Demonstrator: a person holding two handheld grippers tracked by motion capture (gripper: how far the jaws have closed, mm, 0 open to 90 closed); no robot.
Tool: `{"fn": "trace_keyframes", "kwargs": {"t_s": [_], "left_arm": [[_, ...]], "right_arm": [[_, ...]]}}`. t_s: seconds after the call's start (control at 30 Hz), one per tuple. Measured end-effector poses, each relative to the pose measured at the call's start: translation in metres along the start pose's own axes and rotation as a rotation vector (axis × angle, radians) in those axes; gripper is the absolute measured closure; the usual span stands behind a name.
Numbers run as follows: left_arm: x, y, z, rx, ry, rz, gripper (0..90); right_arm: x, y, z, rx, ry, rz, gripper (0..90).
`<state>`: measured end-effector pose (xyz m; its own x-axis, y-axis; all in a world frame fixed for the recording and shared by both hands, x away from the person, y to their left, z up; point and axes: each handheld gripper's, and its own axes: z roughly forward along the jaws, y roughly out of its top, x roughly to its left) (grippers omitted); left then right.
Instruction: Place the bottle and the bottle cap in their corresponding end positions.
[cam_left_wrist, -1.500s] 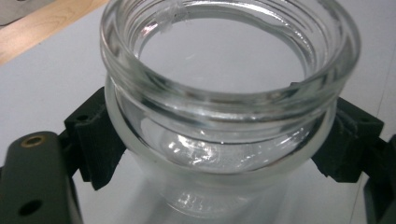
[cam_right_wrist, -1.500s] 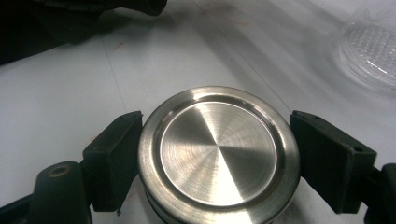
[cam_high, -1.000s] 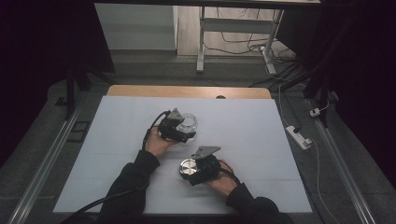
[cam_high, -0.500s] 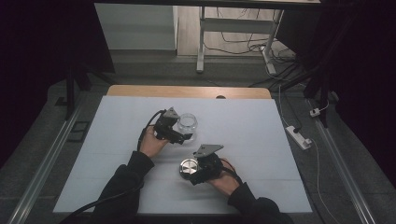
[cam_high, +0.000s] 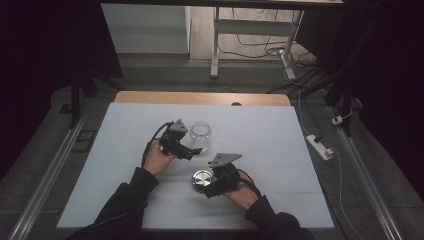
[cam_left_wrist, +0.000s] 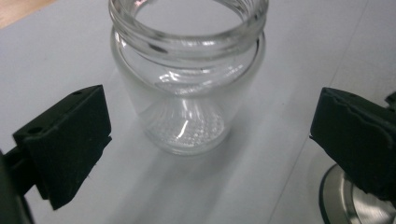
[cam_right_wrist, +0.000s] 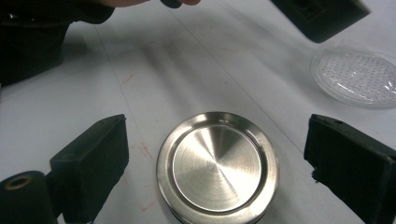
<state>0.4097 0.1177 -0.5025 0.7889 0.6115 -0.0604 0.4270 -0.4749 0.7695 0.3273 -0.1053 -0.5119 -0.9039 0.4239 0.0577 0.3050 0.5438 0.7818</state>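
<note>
Glass jar (cam_high: 200, 132) stands upright and uncapped on the white table (cam_high: 280, 135), a little left of centre, mouth open to the top. Left gripper (cam_high: 192, 152) sits just beside the jar on its near-left side, held by the person's left hand (cam_high: 159, 156). In the left gripper view the jar (cam_left_wrist: 187, 74) stands between the two black jaws with clear table showing on both sides of the glass; pads not touching it. Jaws spread wide, nothing held; they have just been opening. Metal lid (cam_high: 202, 179) lies flat on the table, nearer the person than the jar and apart from it, top face up. Right gripper (cam_high: 208, 188) is at the lid's right edge, held by the right hand (cam_high: 242, 194). In the right gripper view the lid (cam_right_wrist: 217, 166) lies between the jaws, a gap of table on either side of its rim; pads off the metal. These jaws have also just been opening and stand well apart, gripping nothing. The jar's base (cam_right_wrist: 357, 77) shows at the upper right of that view.
</note>
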Motion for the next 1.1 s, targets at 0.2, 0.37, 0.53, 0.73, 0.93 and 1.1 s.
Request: {"fn": "trace_keyframes", "kwargs": {"t_s": [0.2,0.37,0.53,0.73,0.93,1.1], "left_arm": [[-0.002,-0.006,-0.005,0.008,-0.003,-0.003,0.0],[-0.003,-0.011,-0.010,0.010,-0.015,-0.017,0.0],[-0.007,-0.016,-0.011,0.021,-0.016,-0.014,0.0],[-0.012,-0.020,-0.017,0.029,-0.024,-0.012,0.0],[-0.019,-0.023,-0.026,0.021,-0.036,-0.010,0.0],[-0.023,-0.023,-0.036,0.005,-0.048,-0.006,0.0]], "right_arm": [[0.001,0.000,-0.002,0.002,0.000,0.010,3.9],[0.002,-0.001,-0.005,0.001,-0.001,0.009,2.7],[0.001,-0.002,-0.008,-0.001,-0.001,0.020,0.5],[0.000,-0.004,-0.012,-0.001,-0.009,0.026,0.0],[-0.001,-0.004,-0.016,-0.009,-0.021,0.026,0.0],[-0.001,-0.004,-0.020,-0.011,-0.031,0.022,0.0]]}}
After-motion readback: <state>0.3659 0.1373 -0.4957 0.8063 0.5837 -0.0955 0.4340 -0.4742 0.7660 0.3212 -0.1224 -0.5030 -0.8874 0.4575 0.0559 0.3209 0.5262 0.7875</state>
